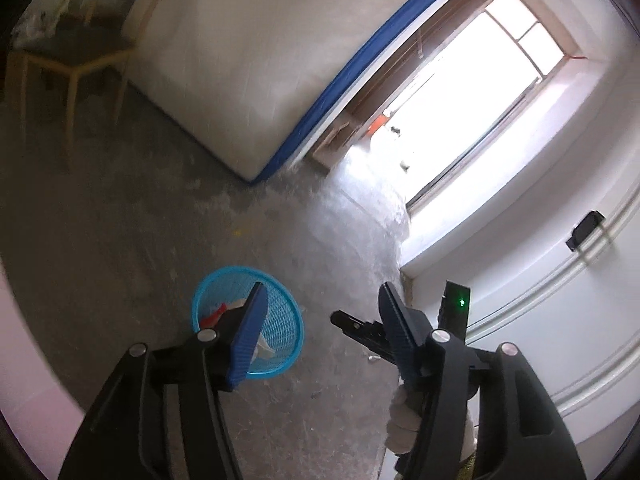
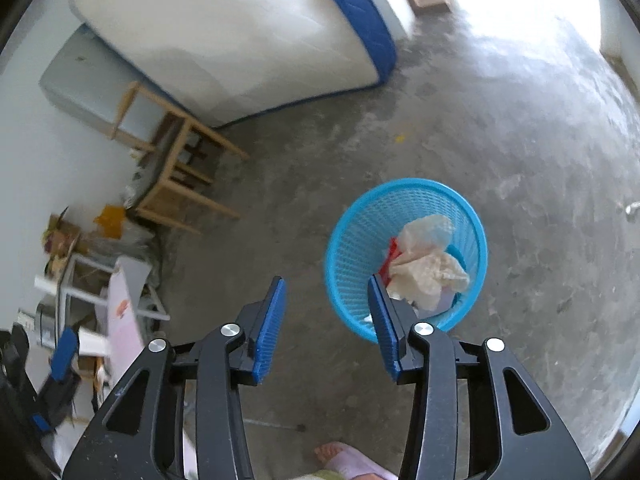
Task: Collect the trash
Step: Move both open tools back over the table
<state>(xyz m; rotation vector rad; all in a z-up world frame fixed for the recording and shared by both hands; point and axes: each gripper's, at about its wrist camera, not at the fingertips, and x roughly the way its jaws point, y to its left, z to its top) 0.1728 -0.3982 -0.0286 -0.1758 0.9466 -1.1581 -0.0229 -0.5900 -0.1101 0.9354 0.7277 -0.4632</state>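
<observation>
A blue mesh trash basket [image 2: 360,240] stands on the grey concrete floor; it also shows in the left wrist view [image 1: 286,322]. Inside it lie crumpled white and beige plastic bags [image 2: 426,264] and a red scrap [image 2: 390,258]. My right gripper [image 2: 328,280] is open and empty, hovering above the floor just left of the basket, with its right finger over the rim. My left gripper [image 1: 320,288] is open and empty, held high above the floor to the right of the basket. The right gripper's body [image 1: 452,312] shows behind the left gripper's right finger.
A white mattress with a blue edge [image 2: 240,32] leans at the back. A wooden chair [image 2: 180,168] stands by the left wall, with a pile of clutter [image 2: 80,264] beside it. A bright doorway [image 1: 472,92] opens at the right. A small pale scrap [image 2: 632,208] lies on the floor at far right.
</observation>
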